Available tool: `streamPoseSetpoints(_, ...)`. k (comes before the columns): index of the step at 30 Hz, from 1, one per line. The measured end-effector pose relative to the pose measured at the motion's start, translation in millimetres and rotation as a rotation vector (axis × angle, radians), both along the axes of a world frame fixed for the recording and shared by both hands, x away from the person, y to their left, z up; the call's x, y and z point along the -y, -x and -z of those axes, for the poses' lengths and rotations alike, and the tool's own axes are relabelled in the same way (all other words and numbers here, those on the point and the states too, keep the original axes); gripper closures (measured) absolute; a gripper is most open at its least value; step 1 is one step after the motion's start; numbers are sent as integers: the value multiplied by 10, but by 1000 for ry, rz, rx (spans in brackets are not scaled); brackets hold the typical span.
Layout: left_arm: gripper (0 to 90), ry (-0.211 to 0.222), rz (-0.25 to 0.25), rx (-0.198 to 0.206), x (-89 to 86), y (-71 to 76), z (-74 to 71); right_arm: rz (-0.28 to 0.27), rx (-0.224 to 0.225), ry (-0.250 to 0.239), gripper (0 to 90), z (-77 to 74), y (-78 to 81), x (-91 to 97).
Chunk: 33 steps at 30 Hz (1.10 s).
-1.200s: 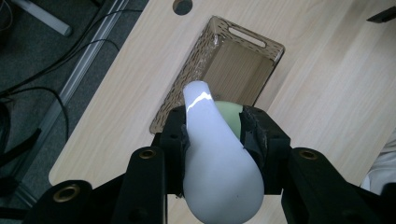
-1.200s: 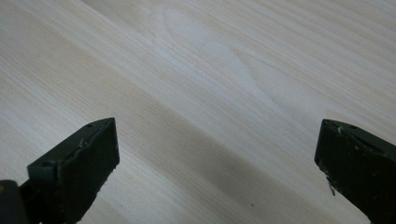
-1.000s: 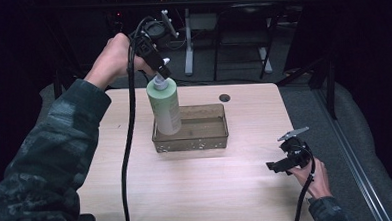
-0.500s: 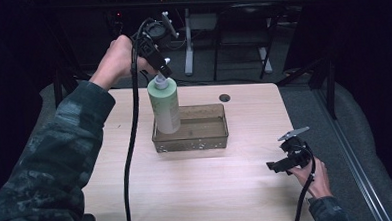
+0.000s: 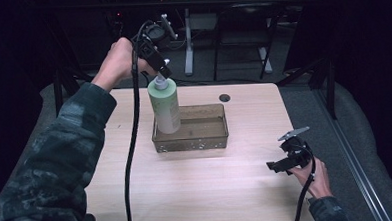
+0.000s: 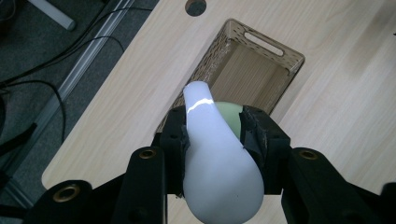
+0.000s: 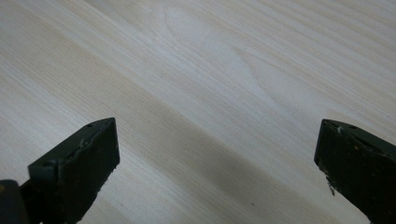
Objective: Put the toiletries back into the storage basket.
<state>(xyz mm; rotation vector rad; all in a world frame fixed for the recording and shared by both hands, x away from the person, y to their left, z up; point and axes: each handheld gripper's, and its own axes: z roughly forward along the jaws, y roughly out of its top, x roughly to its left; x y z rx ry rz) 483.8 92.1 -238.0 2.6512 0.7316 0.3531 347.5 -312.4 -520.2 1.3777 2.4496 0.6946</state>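
A pale green pump bottle (image 5: 165, 106) stands upright in the left end of a brown see-through bin (image 5: 207, 137) at the table's middle. My left gripper (image 5: 161, 72) is shut on the bottle's white pump head (image 6: 212, 154), coming down from above and behind. In the left gripper view the black jaws press both sides of that pump head, with the bin (image 6: 261, 56) below. My right gripper (image 5: 282, 163) rests low at the table's right front, jaws wide apart over bare wood (image 7: 210, 93), holding nothing.
The light wood table (image 5: 202, 195) has a round cable hole (image 5: 224, 97) near its far edge. The left gripper's cable (image 5: 131, 153) trails down across the table's left side. Table legs and cables stand on the dark floor behind.
The bottle, held by my left gripper, has come down slightly and stands deeper in the bin's left end. The right gripper has stayed where it was.
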Motion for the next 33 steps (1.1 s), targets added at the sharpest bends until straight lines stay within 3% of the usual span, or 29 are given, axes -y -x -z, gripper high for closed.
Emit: streamPoseSetpoints(33, 630, 23, -24, -19, -26, -150, 306, 1, 2, 0, 0, -6, 10, -5)
